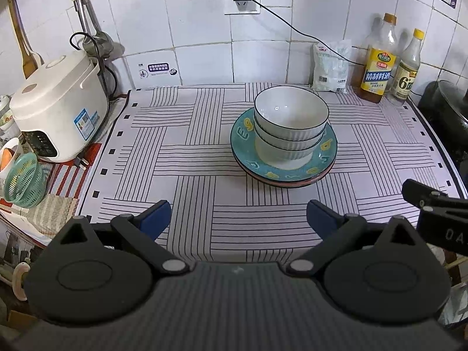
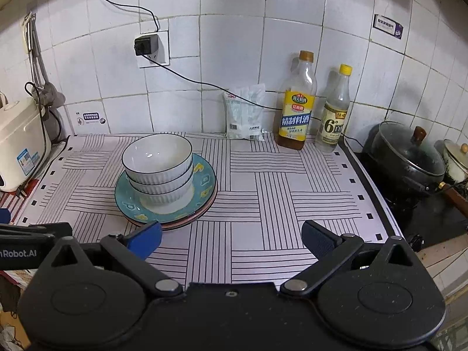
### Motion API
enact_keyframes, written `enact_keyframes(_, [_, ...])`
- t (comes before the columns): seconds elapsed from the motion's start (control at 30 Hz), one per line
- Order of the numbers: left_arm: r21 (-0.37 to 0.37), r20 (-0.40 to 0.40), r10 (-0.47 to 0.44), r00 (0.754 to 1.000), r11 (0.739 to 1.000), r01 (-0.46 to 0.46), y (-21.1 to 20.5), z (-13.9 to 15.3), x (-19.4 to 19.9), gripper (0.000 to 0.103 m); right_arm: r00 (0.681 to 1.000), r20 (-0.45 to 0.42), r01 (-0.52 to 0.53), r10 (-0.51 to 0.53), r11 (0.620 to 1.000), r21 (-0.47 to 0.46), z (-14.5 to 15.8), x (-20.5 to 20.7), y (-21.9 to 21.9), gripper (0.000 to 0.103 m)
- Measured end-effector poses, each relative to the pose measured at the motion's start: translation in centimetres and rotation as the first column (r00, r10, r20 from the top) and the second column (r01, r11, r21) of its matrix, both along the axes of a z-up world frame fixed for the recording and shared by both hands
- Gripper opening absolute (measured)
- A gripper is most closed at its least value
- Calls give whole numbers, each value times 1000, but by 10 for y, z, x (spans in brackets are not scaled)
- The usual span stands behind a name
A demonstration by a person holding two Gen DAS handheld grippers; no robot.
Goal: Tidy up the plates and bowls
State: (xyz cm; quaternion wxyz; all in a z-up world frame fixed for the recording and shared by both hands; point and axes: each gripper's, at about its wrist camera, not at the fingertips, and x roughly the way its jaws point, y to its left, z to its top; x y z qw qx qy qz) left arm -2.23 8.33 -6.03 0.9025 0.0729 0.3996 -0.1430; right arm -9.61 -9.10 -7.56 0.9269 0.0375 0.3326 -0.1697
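Left gripper: nearest the lens, jaws spread wide, nothing between the blue pads, held over the near edge of the striped mat.
Right gripper: also spread wide and empty, just short of the plates.
Bowls: three white ribbed bowls with dark rims, nested upright, standing on the plates.
Plates: teal patterned plate on top of a pink-edged one, stacked mid-mat.
Back wall: salt bag, cooking wine bottle, vinegar bottle.
Left side: white rice cooker.
Right side: black lidded pot on the stove.
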Motion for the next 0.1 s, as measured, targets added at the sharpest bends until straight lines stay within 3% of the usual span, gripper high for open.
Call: enact_keyframes(0.1, [2, -7, 1, 1000, 1000, -1, 0, -2, 2, 100, 1000, -6, 0, 0, 1000, 0, -2, 2, -2, 103])
